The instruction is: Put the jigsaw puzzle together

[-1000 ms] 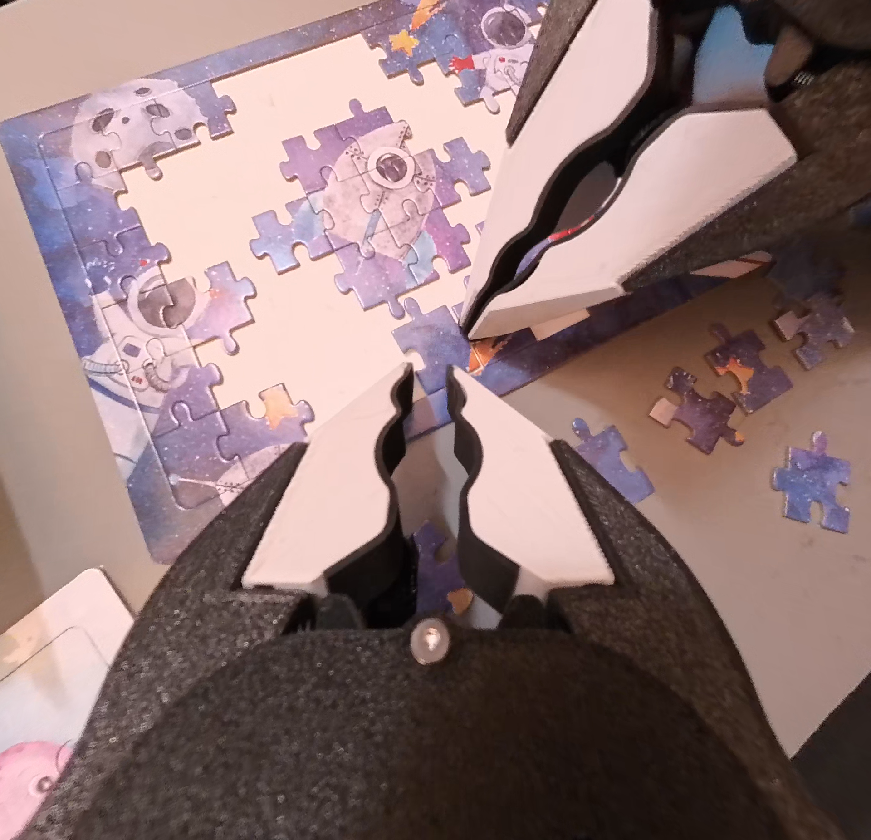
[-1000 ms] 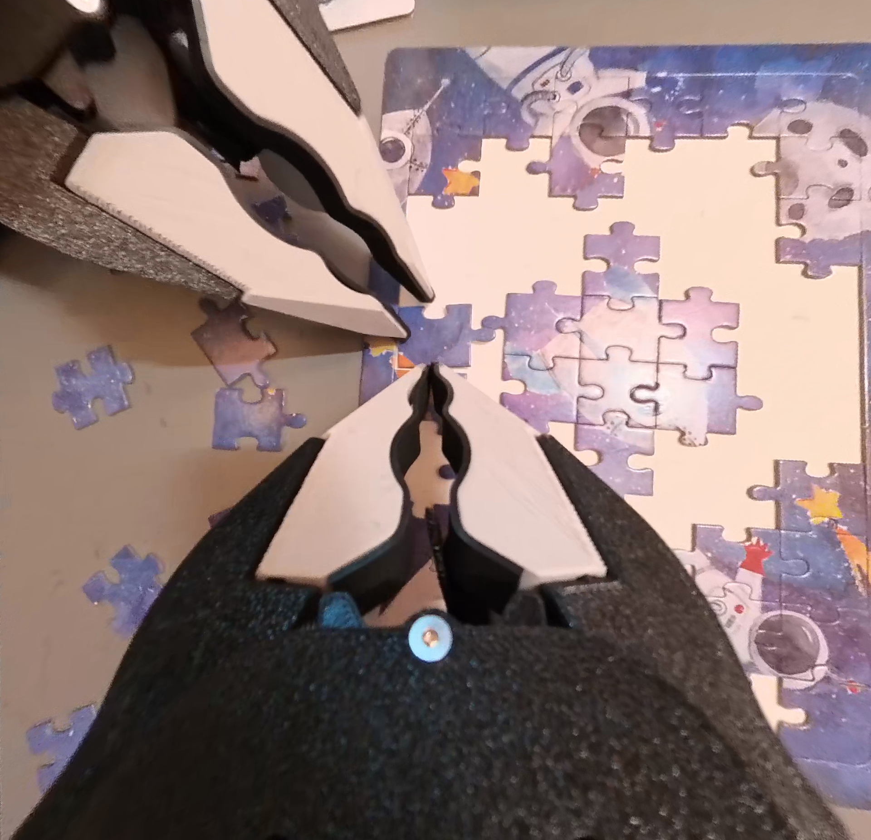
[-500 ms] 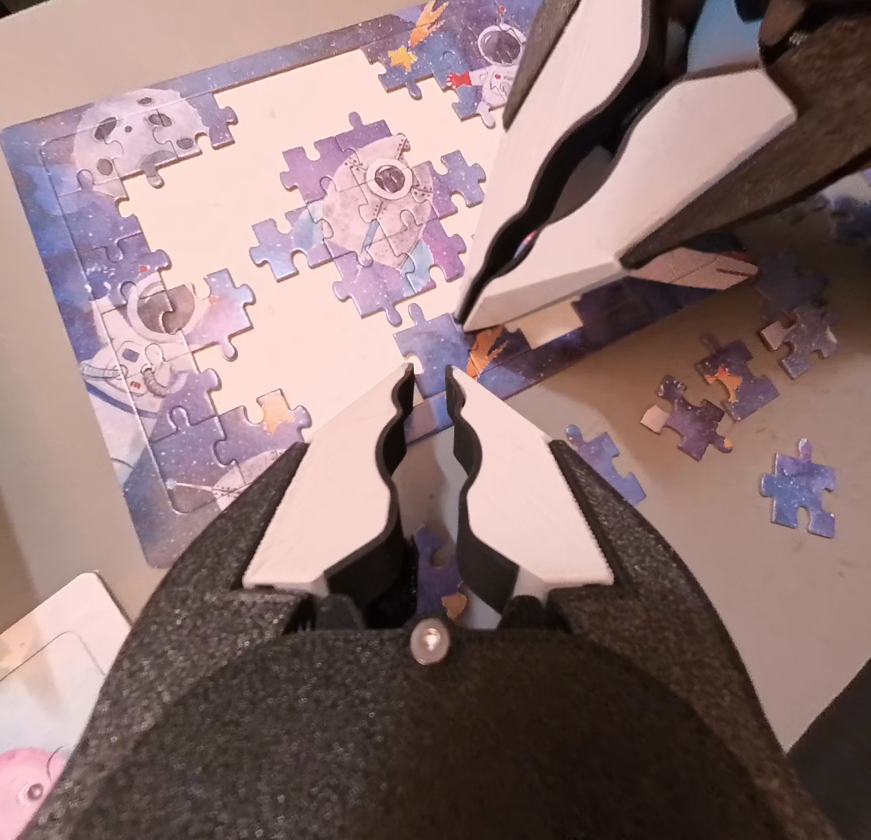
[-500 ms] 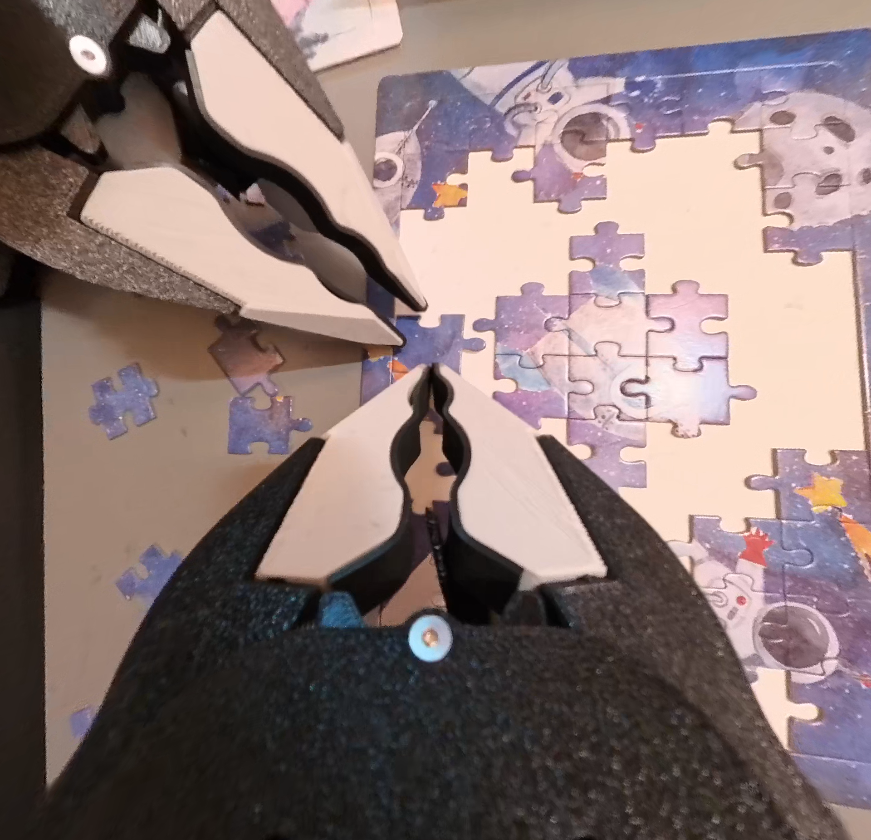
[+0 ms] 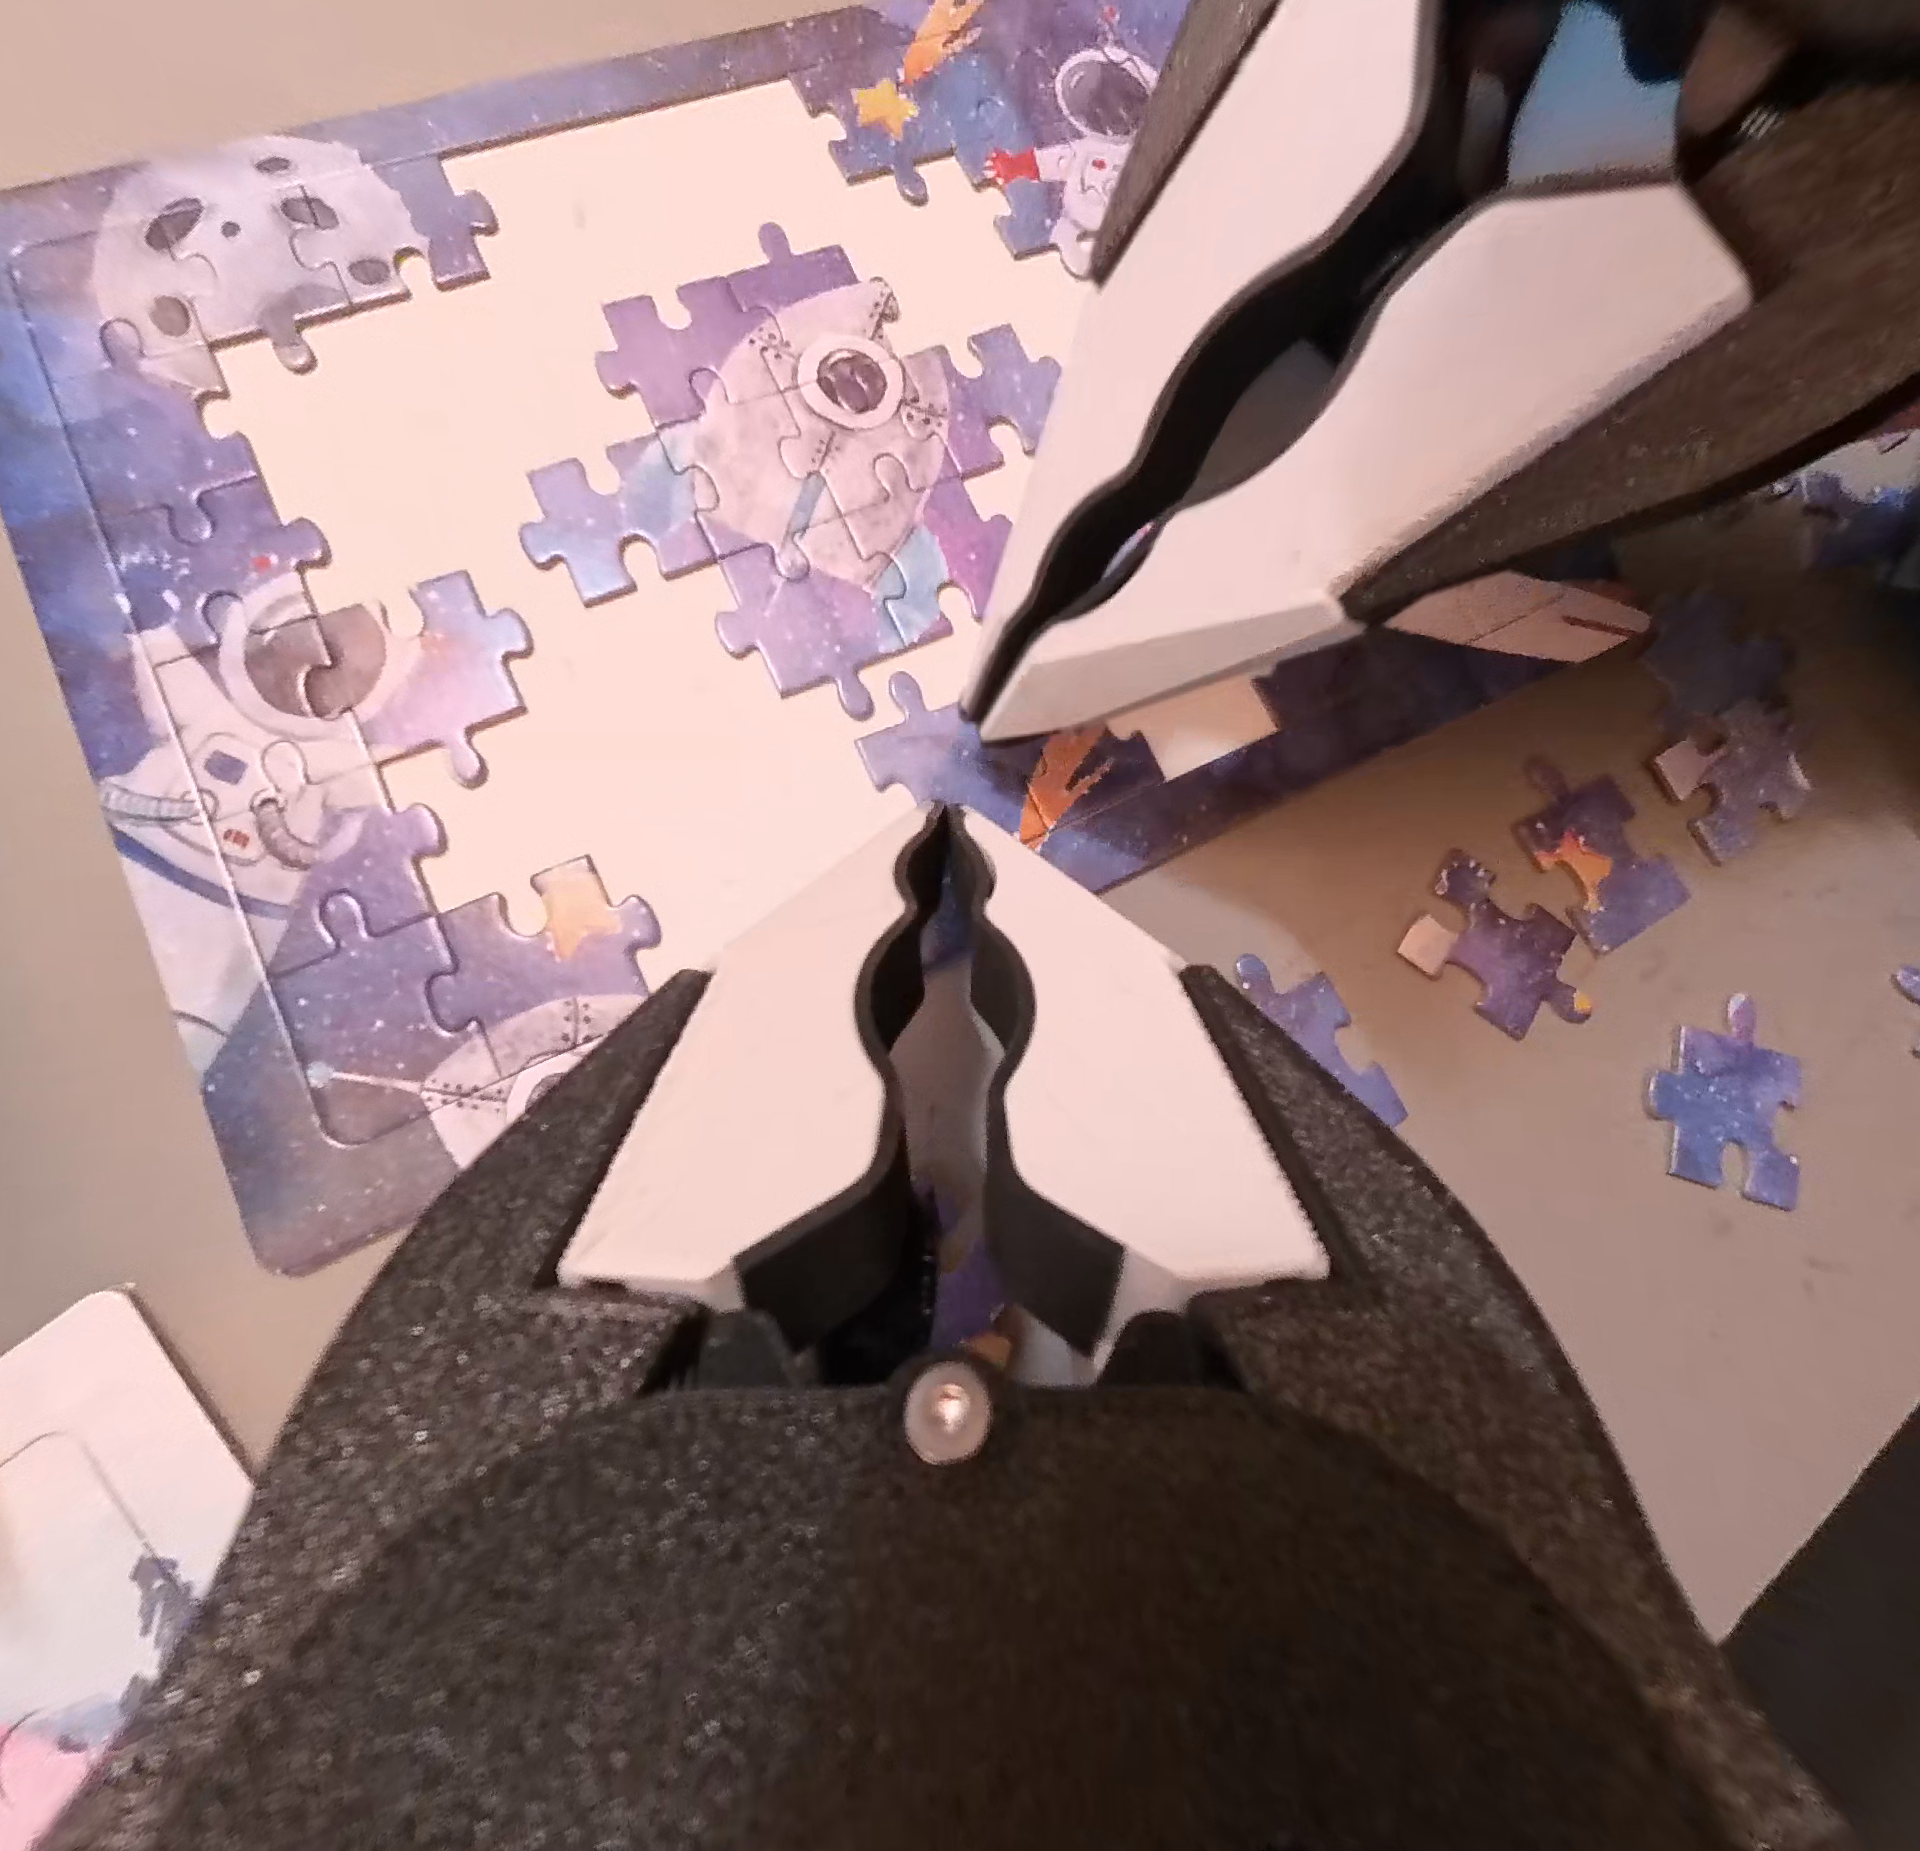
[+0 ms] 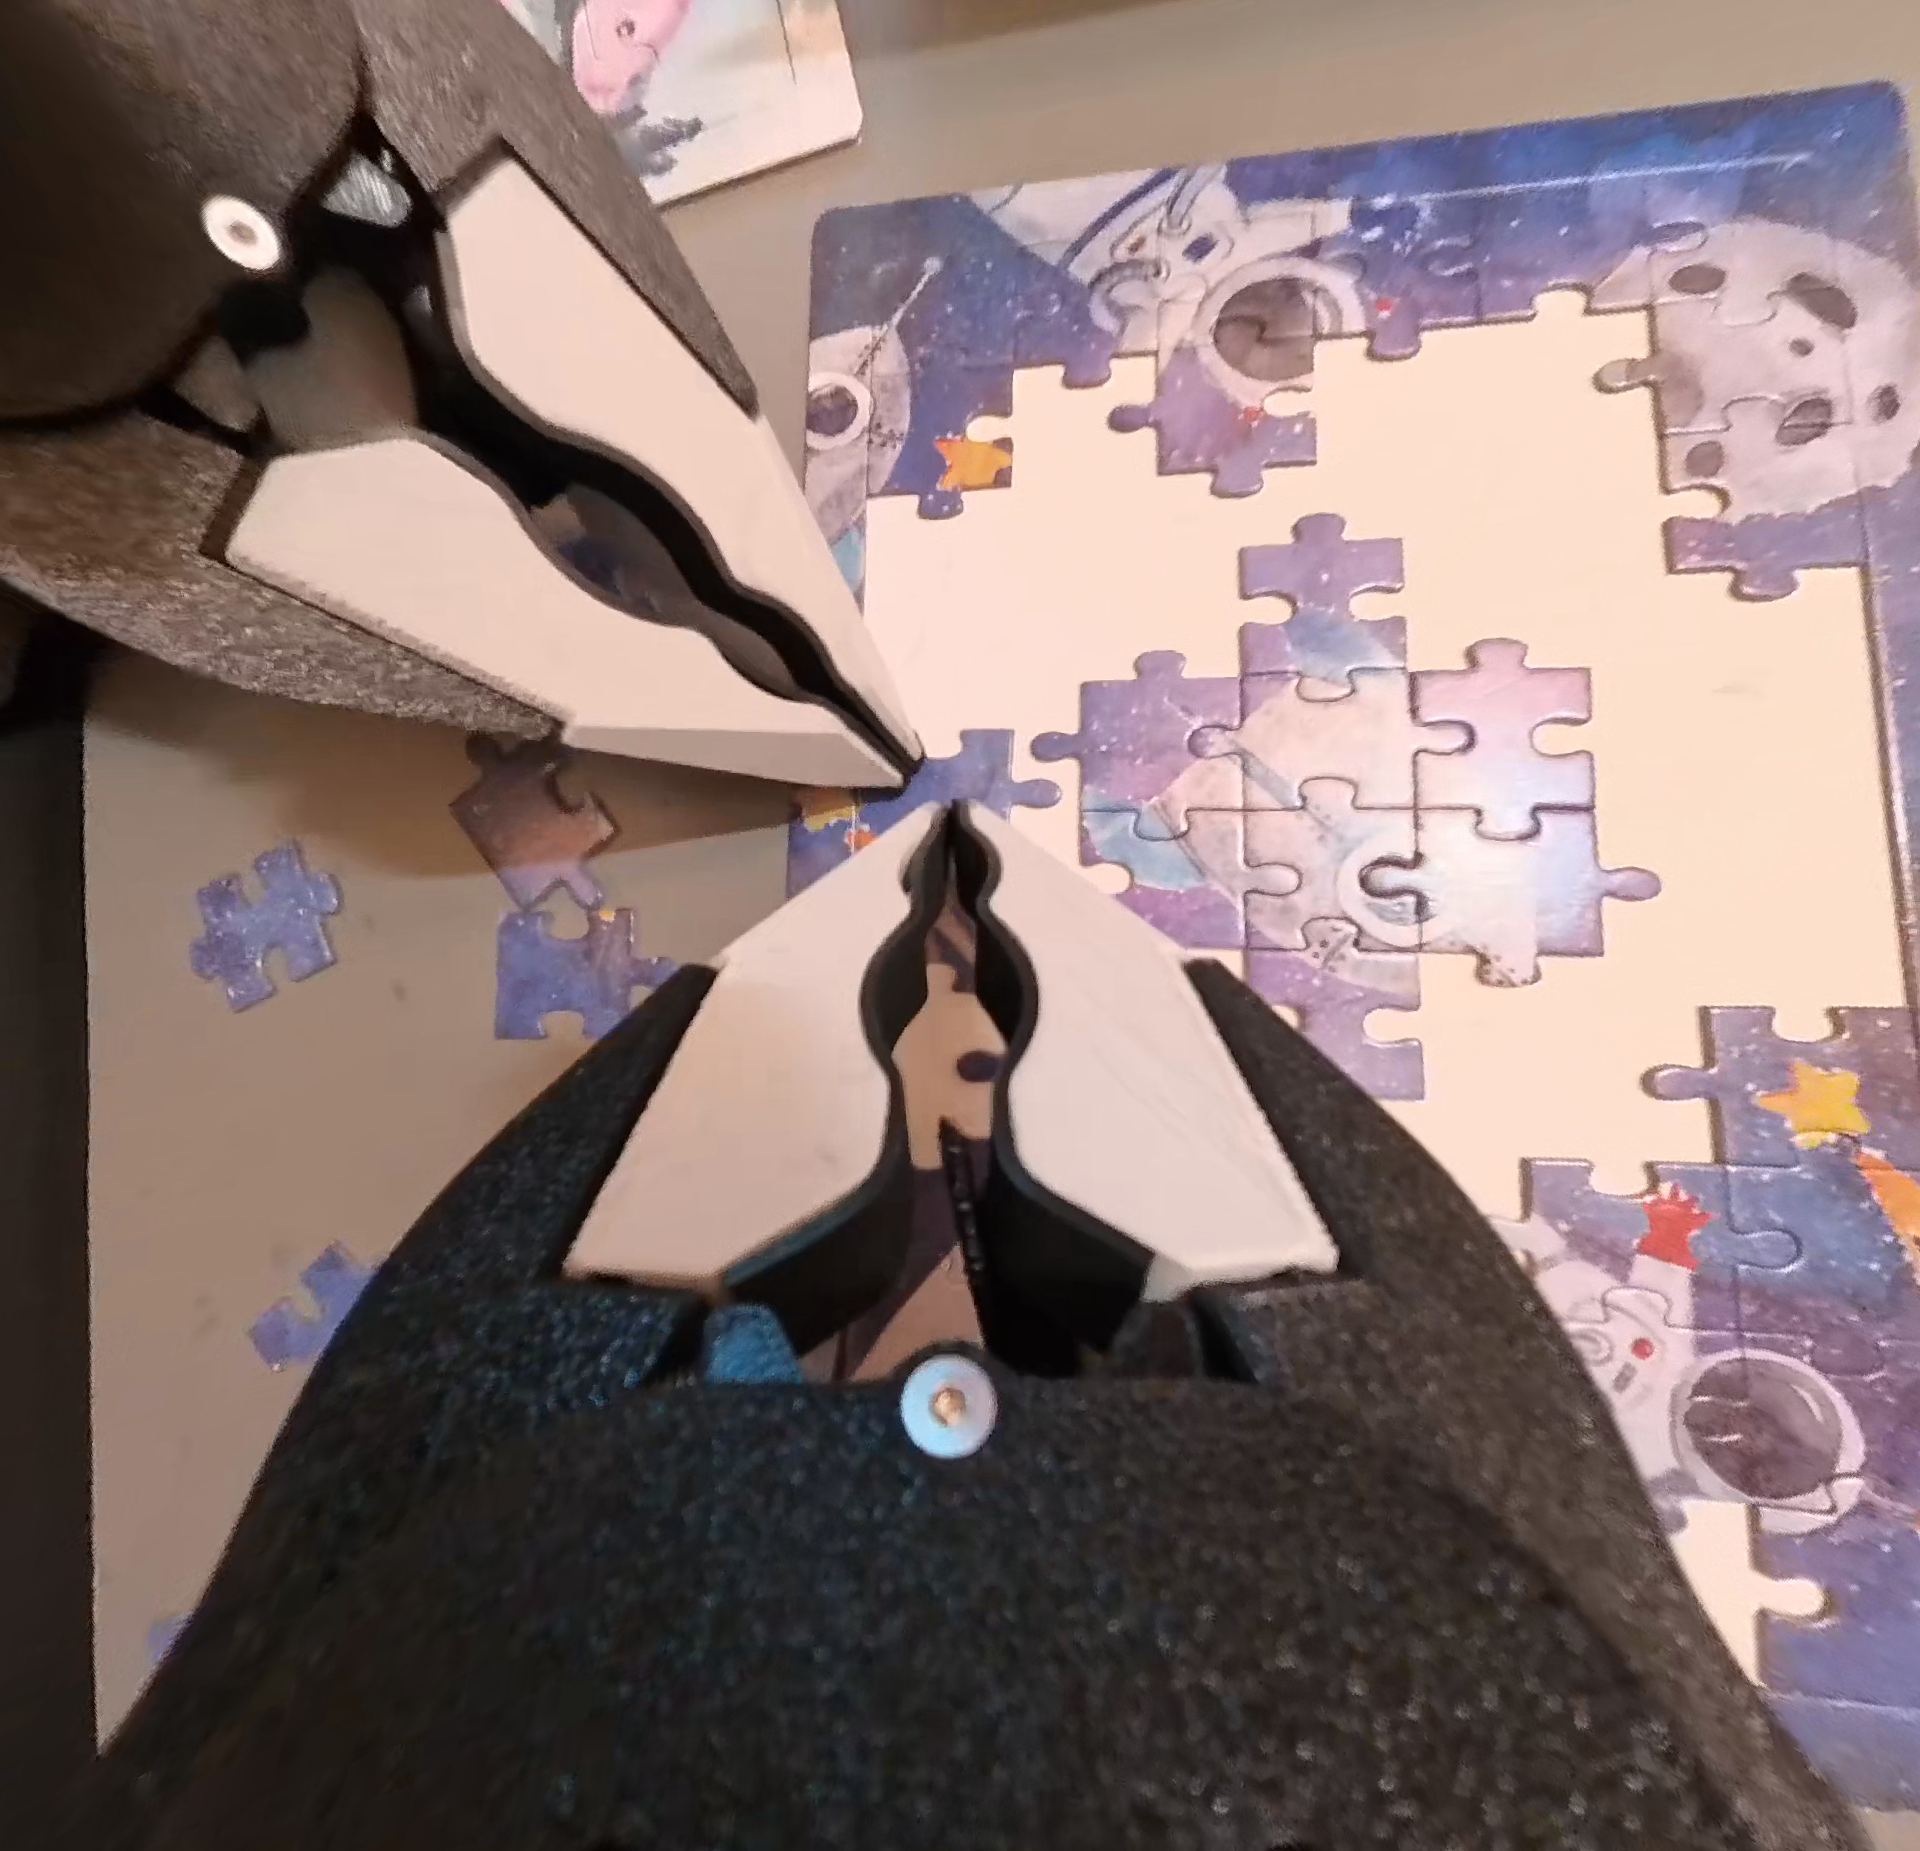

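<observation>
- A beige worktop (image 5: 1558, 1230) carries a space-themed jigsaw puzzle (image 5: 343, 513) in its tray, border mostly filled, a rocket cluster (image 6: 1340, 814) in the pale middle.
- The left tool (image 5: 943, 814) and right tool (image 6: 951, 809), both pressed together at the tips (pinching nothing visible), meet over one blue piece (image 6: 982, 767) at the tray's near edge.
- Loose pieces (image 5: 1725, 1105) lie scattered beside the tray.

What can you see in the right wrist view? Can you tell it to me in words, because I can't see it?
Two closed grippers, the right gripper and the left gripper, meet tip to tip over a blue puzzle piece at the edge of a half-finished space jigsaw puzzle. A joined rocket cluster lies in the cream middle, and loose pieces lie on the table.
</observation>
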Tool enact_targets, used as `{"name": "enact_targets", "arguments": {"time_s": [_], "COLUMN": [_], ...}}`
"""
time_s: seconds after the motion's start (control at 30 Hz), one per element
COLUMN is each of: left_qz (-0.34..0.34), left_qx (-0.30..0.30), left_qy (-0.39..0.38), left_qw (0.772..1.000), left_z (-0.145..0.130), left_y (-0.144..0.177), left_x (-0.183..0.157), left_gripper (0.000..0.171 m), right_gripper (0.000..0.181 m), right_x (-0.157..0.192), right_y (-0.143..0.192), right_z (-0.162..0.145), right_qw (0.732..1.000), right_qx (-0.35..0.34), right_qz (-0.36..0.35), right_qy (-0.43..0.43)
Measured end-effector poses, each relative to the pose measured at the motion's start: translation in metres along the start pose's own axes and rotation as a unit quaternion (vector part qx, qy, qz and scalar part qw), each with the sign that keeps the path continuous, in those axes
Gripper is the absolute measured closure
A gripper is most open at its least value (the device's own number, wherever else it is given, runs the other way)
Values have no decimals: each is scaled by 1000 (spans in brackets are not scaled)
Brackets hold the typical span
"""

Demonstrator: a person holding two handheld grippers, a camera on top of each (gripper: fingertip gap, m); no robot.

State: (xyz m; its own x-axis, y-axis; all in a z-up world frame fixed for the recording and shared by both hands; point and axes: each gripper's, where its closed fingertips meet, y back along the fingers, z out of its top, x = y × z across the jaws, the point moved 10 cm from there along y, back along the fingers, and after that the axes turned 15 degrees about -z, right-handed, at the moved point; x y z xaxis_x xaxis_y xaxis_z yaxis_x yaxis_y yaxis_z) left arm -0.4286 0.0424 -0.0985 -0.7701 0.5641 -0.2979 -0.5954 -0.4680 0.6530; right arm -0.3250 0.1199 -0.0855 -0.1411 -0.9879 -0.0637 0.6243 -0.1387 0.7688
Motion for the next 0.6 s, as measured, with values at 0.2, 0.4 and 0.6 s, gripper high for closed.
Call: {"name": "enact_targets", "arguments": {"time_s": [0.2,0.4,0.6], "left_qz": [10,14,7], "left_qx": [9,-17,11], "left_qy": [0,25,2], "left_qw": [1000,999,1000], "left_z": [-1,-1,-3], "left_y": [4,13,6], "left_x": [0,10,3], "left_gripper": [170,164,171], "right_gripper": [181,181,173], "right_x": [0,-17,11], "right_y": [-1,76,112], "right_z": [-3,-33,-97], "right_qw": [999,997,984], "right_qx": [18,1,45], "right_qz": [-23,-61,-124], "right_qy": [14,-54,-124]}}
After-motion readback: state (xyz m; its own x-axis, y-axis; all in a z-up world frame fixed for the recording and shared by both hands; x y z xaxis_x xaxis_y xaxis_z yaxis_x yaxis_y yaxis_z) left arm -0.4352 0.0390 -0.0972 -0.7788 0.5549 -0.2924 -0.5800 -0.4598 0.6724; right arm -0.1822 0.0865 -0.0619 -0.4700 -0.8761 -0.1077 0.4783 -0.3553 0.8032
